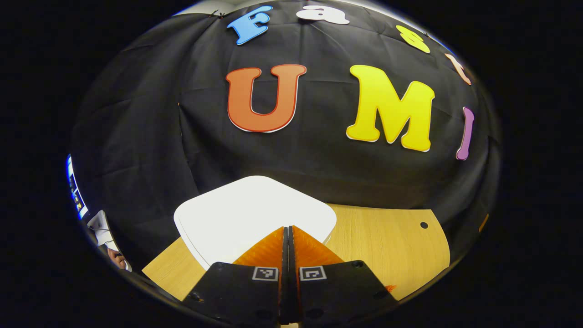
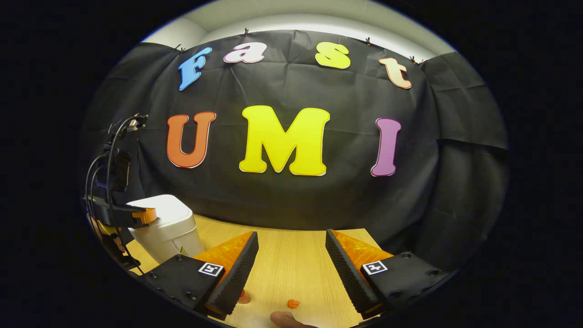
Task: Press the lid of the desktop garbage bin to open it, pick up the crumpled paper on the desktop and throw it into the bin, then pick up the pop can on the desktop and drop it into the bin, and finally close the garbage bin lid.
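In the left gripper view, the left gripper [image 1: 288, 232] has its two fingers closed together, with nothing between them, and their tips are over the near edge of the white lid [image 1: 246, 212] of the garbage bin [image 2: 166, 232]; whether they touch the lid I cannot tell. The lid lies flat and closed. The bin stands on the wooden table [image 1: 387, 246], near the black cloth wall at the far side. In the right gripper view, the right gripper [image 2: 291, 255] is wide open and holds nothing, with bare table between its fingers. In this view the bin is at the left, and the left gripper (with its cables going up) is above the bin's left side. At the near edge of the table there is a small orange scrap [image 2: 293, 303], and just beside it a fingertip [image 2: 284, 317] of a person.
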`<state>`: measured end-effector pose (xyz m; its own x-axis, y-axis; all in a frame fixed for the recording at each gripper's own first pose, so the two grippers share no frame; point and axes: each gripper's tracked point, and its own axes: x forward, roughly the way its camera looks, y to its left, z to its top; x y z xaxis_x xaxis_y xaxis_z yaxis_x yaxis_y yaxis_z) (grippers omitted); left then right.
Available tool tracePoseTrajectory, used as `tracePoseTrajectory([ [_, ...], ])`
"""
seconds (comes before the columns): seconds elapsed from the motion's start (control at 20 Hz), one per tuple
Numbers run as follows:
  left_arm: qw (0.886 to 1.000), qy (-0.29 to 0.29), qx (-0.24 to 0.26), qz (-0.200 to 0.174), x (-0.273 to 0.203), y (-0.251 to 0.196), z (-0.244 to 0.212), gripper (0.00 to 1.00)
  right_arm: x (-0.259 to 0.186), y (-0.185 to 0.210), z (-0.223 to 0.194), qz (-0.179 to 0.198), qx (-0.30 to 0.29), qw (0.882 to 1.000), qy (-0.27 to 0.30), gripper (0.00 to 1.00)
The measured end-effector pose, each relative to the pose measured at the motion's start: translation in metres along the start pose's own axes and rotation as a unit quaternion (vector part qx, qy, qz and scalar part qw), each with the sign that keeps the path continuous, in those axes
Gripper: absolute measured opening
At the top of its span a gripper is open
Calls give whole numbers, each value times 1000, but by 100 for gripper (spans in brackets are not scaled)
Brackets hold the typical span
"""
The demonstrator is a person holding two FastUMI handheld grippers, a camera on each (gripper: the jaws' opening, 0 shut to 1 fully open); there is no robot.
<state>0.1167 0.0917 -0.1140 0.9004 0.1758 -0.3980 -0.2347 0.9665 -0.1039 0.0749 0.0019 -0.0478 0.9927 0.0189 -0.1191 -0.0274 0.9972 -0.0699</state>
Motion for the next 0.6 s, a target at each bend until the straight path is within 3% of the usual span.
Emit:
tracePoseTrajectory([
  [0.25, 1000, 20, 16, 12, 3, -1, -7, 3, 5, -4, -10, 0, -2, 1000, 10, 94],
  [0.6, 1000, -2, -15, 20, -1, 0, 1, 3, 5, -12, -17, 7, 15, 1000, 24, 94],
])
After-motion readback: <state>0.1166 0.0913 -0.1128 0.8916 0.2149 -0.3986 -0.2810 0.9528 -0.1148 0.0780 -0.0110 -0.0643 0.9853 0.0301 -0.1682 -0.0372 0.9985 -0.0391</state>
